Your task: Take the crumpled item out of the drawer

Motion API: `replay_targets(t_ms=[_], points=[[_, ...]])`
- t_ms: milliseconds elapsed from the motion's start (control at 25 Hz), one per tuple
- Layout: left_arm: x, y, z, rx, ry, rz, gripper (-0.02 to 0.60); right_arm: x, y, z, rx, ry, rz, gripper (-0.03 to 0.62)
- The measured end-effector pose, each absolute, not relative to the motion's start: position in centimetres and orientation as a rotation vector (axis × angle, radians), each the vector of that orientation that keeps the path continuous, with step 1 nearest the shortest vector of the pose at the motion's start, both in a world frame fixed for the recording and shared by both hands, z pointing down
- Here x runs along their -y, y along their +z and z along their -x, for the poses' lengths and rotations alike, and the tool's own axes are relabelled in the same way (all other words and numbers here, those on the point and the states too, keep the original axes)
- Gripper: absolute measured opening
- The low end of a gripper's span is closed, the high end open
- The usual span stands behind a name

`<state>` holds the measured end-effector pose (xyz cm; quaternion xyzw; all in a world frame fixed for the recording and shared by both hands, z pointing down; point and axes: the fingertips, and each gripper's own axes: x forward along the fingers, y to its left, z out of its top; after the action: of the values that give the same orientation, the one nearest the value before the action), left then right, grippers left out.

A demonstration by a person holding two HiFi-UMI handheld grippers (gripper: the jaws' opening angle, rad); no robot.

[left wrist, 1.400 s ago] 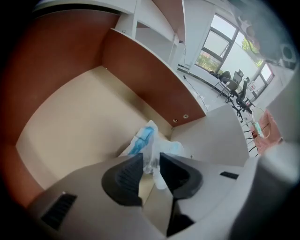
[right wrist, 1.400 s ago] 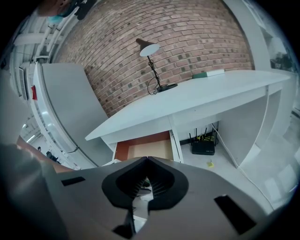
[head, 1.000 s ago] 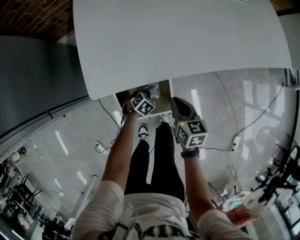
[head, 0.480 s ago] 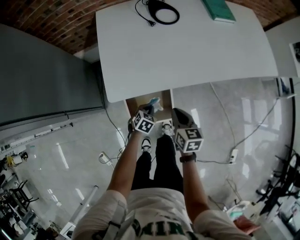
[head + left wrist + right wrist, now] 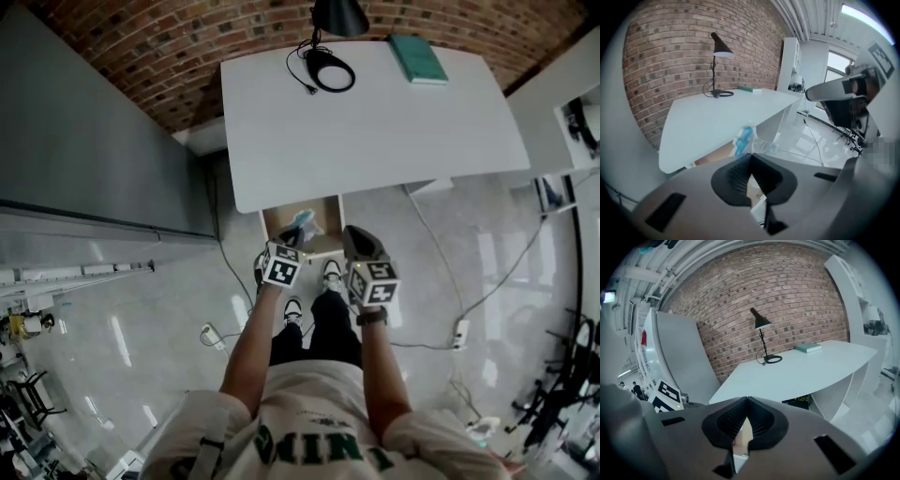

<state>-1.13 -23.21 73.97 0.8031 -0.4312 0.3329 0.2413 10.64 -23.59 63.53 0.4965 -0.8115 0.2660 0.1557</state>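
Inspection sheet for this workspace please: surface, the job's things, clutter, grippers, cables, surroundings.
Surface: white desk, mostly bare.
Job's things: drawer open under the desk's near edge; crumpled item, blue and white, sticking out from the left gripper's tips.
Clutter: black lamp and teal book at the desk's far edge.
Grippers: left gripper shut on the crumpled item; right gripper shut, nothing between its jaws.
Cables: lamp cord on the desk; floor cable running to a power strip.
Surroundings: brick wall behind the desk; glossy floor.
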Motion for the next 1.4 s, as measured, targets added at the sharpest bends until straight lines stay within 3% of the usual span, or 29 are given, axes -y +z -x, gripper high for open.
replay_targets(t_ms=[920,1400], points=[[22.4,48.5,9.6,1.632,0.346,-2.348,0.0,25.1,48.1,-5.5,2.518,0.318,-1.496,0.005],[22.8,39.7,13.4,1.867,0.166,-2.431,0.0,25.9,39.1,-3.2,2.595,0.108,-1.575,0.005]])
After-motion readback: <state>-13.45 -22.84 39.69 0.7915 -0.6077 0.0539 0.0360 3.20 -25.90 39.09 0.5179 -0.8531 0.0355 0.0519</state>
